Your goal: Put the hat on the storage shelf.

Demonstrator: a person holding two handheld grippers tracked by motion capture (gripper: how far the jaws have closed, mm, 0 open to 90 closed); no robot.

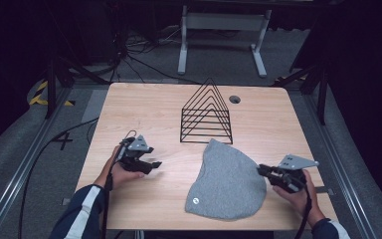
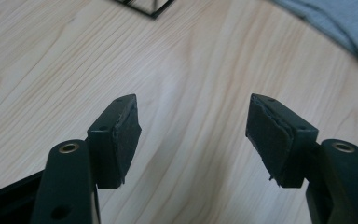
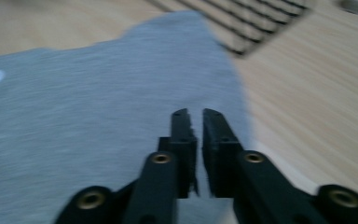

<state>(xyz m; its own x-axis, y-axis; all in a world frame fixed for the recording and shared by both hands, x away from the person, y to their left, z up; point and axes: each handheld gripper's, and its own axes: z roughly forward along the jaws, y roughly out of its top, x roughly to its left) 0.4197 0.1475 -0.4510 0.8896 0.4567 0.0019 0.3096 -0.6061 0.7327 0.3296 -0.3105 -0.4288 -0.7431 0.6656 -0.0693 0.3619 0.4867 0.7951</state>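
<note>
Your table is light wood with a small round hole near its far edge. On its near right part lies a grey cloth, flat and rounded, tapering to a point toward the far side; a small pale tag sits near its near left edge. Just beyond that point stands a black wire rack, a row of upright triangular frames, close to the cloth; from the high view you cannot tell whether the two touch. Your left hand holds the left gripper over bare wood, well left of the cloth, its jaws spread wide with nothing between them; its own view shows the rack's corner and the cloth's edge farther off. Your right hand holds the right gripper at the cloth's right edge, jaws drawn almost together with a thin gap, and you cannot tell whether any cloth is pinched.
</note>
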